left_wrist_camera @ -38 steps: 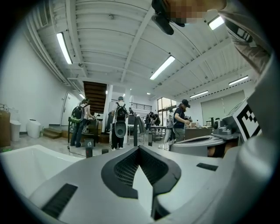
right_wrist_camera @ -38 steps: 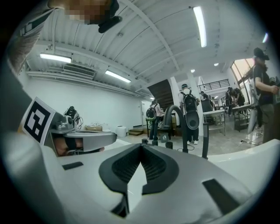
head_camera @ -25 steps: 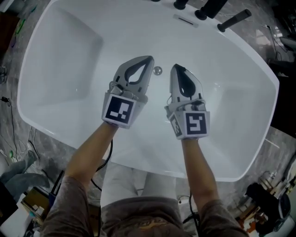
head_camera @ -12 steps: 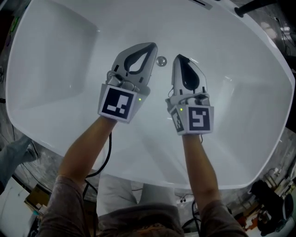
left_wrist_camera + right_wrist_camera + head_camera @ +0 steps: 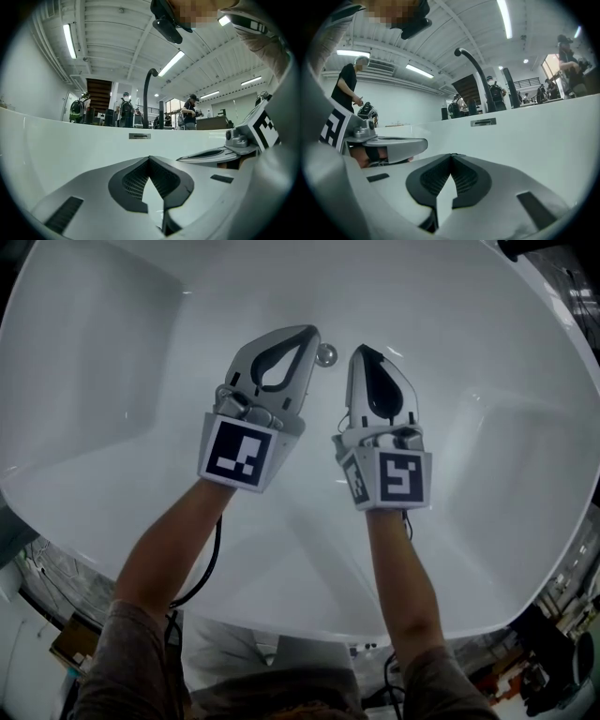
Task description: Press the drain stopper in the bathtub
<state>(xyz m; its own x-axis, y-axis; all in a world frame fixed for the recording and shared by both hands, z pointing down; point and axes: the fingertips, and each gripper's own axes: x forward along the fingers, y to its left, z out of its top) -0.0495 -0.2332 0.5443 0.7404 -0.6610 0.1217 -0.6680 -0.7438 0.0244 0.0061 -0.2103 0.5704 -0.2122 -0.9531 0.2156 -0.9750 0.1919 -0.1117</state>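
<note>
Pointing toward 12 o'clock in the head view, the left gripper and right gripper are held side by side inside the white bathtub. Each pair of jaws is closed tip to tip with nothing between them. The chrome drain stopper sits on the tub floor between the two tips, at 9 o'clock from the right tip and just beside the left tip; contact cannot be determined. The overflow slot lies ahead on the tub wall.

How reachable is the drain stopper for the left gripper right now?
Probably yes: the left gripper, jaws shut, appears right beside the drain stopper in the bathtub, with nothing between them.
</note>
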